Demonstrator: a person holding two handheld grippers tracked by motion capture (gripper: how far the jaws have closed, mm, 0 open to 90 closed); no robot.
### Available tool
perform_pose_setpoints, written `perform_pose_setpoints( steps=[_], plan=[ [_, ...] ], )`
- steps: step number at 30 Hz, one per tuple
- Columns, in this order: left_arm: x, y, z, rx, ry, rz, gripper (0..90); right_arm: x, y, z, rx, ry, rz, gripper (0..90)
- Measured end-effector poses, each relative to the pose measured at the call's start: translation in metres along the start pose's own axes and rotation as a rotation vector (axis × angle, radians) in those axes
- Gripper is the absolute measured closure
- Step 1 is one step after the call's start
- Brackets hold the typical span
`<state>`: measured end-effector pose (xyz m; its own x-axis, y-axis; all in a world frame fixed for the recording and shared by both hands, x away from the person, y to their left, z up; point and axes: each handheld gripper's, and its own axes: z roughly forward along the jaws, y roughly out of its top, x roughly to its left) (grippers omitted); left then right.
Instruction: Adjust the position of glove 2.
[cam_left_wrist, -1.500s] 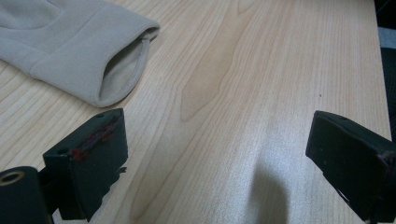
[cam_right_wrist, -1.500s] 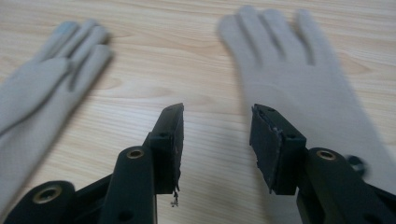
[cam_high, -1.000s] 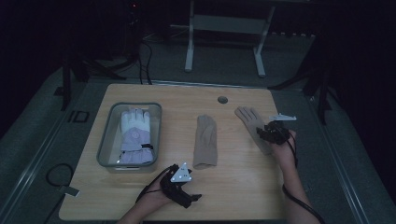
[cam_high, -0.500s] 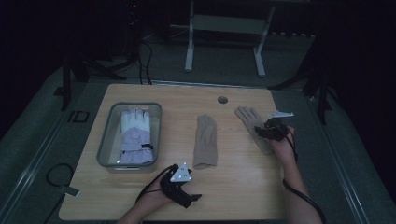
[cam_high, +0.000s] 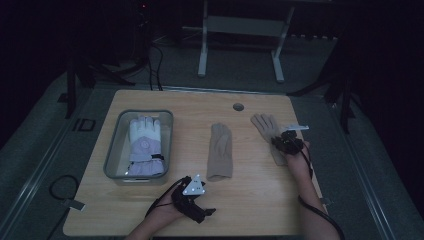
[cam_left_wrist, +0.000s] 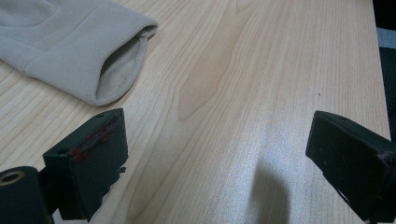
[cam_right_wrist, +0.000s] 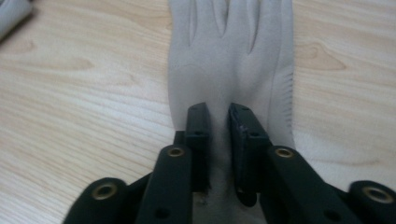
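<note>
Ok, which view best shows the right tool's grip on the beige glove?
The right gripper view: the right tool has just been closing, and its jaws pinch a fold of the right beige glove near the cuff. The high view shows that glove small, its cuff end under the tool. The left gripper view shows another beige glove.

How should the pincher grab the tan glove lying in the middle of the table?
Probably by its cuff. The middle tan glove lies flat with its fingers pointing away and its open cuff toward the person, close to the left gripper, whose jaws stand open. Come in low from the near side and pinch the cuff edge, where the opening gives loose fabric to catch.
</note>
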<state>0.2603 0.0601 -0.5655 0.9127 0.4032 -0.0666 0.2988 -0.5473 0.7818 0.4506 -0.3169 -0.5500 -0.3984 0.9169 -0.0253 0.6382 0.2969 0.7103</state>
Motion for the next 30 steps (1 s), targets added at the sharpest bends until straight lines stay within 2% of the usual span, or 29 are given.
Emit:
perform_pose_setpoints(
  steps=[2,4,7,12,15,17,18,21,25,27,30],
  plan=[
    [0.000,0.000,0.000,-0.002,0.000,-0.003,5.7,0.005,0.001,-0.002,-0.003,-0.020,0.017,80.2],
    [0.000,0.000,0.000,-0.002,0.000,-0.002,5.8,0.007,0.002,-0.007,-0.032,-0.026,0.081,80.6],
    [0.000,0.000,0.000,-0.003,0.000,-0.002,5.8,0.011,0.004,-0.019,-0.063,-0.039,0.138,81.0],
    [0.000,0.000,0.000,-0.002,0.000,-0.002,5.8,0.018,0.008,-0.044,-0.097,-0.092,0.180,81.1],
    [0.000,0.000,0.000,0.000,0.000,-0.001,5.8,0.024,0.005,-0.060,-0.110,-0.128,0.190,81.1],
    [0.000,0.000,0.000,-0.001,0.001,-0.002,5.8,0.031,0.002,-0.068,-0.103,-0.178,0.166,81.0],
    [0.000,0.000,0.000,-0.001,0.001,-0.002,5.8,0.031,0.002,-0.068,-0.103,-0.178,0.166,81.0],
    [0.000,0.000,0.000,-0.002,0.000,-0.005,5.8,0.041,-0.010,-0.080,-0.104,-0.202,0.209,81.0],
    [0.000,0.000,0.000,-0.002,0.000,-0.003,5.8,0.045,-0.021,-0.081,-0.078,-0.213,0.212,80.8],
    [0.000,0.000,0.000,-0.001,-0.001,-0.002,5.8,0.047,-0.033,-0.077,-0.047,-0.210,0.233,80.6],
    [0.000,0.000,0.000,-0.002,-0.001,-0.002,5.8,0.049,-0.040,-0.073,-0.027,-0.203,0.227,80.0]
  ],
)
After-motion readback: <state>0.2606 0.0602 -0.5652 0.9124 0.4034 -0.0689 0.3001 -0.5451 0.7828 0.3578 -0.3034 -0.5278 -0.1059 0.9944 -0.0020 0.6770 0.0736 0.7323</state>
